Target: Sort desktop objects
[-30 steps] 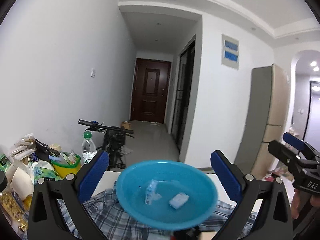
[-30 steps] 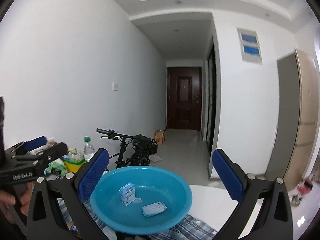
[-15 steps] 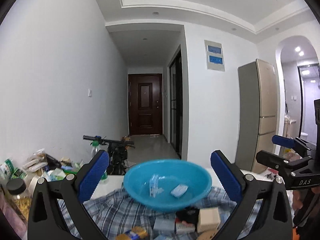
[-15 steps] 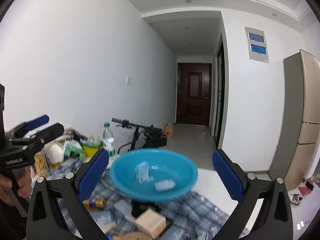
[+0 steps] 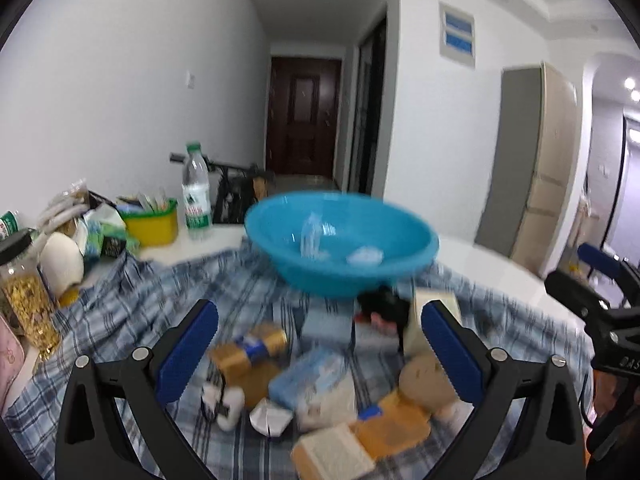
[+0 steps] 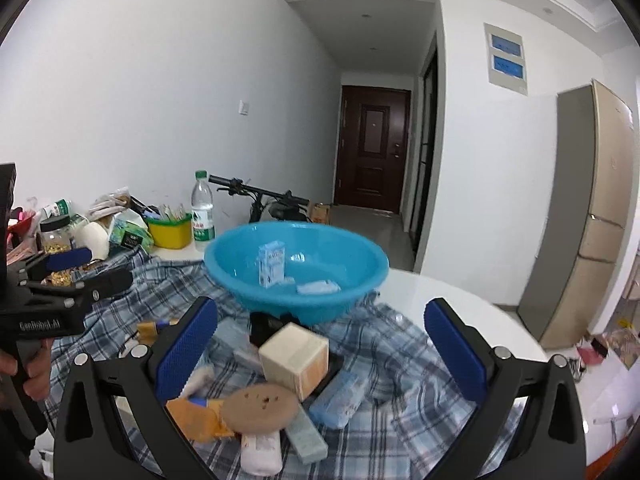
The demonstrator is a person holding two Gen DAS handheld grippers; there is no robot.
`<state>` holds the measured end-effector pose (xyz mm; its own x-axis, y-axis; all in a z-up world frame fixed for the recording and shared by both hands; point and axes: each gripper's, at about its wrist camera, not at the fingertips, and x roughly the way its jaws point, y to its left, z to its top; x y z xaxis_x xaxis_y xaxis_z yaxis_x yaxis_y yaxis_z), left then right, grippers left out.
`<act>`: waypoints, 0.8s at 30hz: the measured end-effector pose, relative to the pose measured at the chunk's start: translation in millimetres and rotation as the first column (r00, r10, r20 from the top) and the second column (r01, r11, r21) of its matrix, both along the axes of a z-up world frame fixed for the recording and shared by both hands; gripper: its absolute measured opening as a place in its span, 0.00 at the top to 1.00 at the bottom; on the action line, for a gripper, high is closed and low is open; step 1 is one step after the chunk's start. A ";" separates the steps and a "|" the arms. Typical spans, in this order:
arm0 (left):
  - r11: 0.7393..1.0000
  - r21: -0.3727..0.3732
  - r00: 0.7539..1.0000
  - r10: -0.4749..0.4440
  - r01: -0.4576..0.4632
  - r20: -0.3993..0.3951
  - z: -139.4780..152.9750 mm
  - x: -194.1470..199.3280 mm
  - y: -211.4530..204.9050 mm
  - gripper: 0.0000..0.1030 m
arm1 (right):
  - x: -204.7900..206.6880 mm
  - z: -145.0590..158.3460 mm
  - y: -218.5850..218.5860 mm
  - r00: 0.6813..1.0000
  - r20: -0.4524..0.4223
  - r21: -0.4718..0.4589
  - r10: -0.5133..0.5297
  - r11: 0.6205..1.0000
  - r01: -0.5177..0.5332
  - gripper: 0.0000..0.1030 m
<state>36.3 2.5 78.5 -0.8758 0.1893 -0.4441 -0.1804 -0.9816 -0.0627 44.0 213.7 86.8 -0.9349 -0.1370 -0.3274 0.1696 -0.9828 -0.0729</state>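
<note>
A round blue plastic basin (image 6: 296, 268) stands on a blue-and-white checked cloth (image 6: 400, 344) spread over the white table (image 6: 460, 300). Inside it are two things — a small white-and-blue carton (image 6: 272, 264) standing upright and a flat pale packet (image 6: 318, 288) lying beside it on the basin floor. Behind the basin, near the wall, a yellow tub with a green rim (image 6: 170, 230) holds upright sachets, and a clear water bottle with a green cap (image 6: 202, 212) stands just beside it. A clear jar with a black lid (image 5: 24, 288) holds yellow-gold contents at the table's left edge.

The loose items wait in a heap on the cloth in front of the basin: a cream cardboard box (image 6: 294, 354), a round tan disc (image 6: 260, 402), a light blue wrapped pack (image 6: 340, 394), an orange packet (image 6: 200, 416) and a black object (image 6: 268, 326) touching the basin's base.

The right gripper (image 6: 320, 352) hangs above this heap with its blue-padded fingers spread wide, pinching nothing — the cream box lies between them, lower down. The left gripper (image 5: 320, 356) is likewise spread and empty over the blurred left half of the heap, the basin well beyond its fingertips.
</note>
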 end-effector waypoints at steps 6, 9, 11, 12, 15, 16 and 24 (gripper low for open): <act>0.999 -0.044 0.998 -0.008 0.010 0.055 -30.1 12.4 9.6 0.00 | 5.6 -26.6 -5.5 0.997 0.032 0.063 -0.067 0.996 0.065 0.00; 0.999 -0.047 0.994 -0.014 0.019 0.104 -42.3 12.8 10.4 0.00 | 2.7 -38.9 -6.6 0.994 0.082 0.093 -0.070 0.994 0.062 0.00; 0.998 -0.057 0.993 -0.010 0.017 0.117 -46.4 12.9 10.4 0.00 | 2.8 -46.4 -5.3 0.991 0.119 0.090 -0.053 0.995 0.043 0.00; 0.998 -0.059 0.993 -0.006 0.014 0.122 -48.3 13.8 10.1 0.00 | 2.7 -48.7 -5.0 0.990 0.133 0.085 -0.048 0.996 0.037 0.00; 0.999 -0.053 0.990 0.011 -0.004 0.141 -51.4 15.2 7.9 0.00 | 3.4 -55.5 -5.6 0.986 0.161 0.069 -0.035 0.997 0.024 0.00; 0.999 -0.054 0.988 0.013 -0.005 0.151 -53.4 15.6 8.0 0.00 | 3.2 -57.8 -5.6 0.985 0.172 0.065 -0.034 0.998 0.023 0.00; 0.999 -0.053 0.975 0.003 0.009 0.222 -58.0 8.6 1.1 0.00 | -2.8 -67.4 5.2 0.963 0.264 0.007 -0.053 0.999 0.054 0.00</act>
<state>44.9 3.6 20.5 -0.7535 0.1620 -0.6371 -0.1704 -0.9842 -0.0486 41.2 218.9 19.4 -0.8211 -0.0893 -0.5637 0.1300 -0.9910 -0.0323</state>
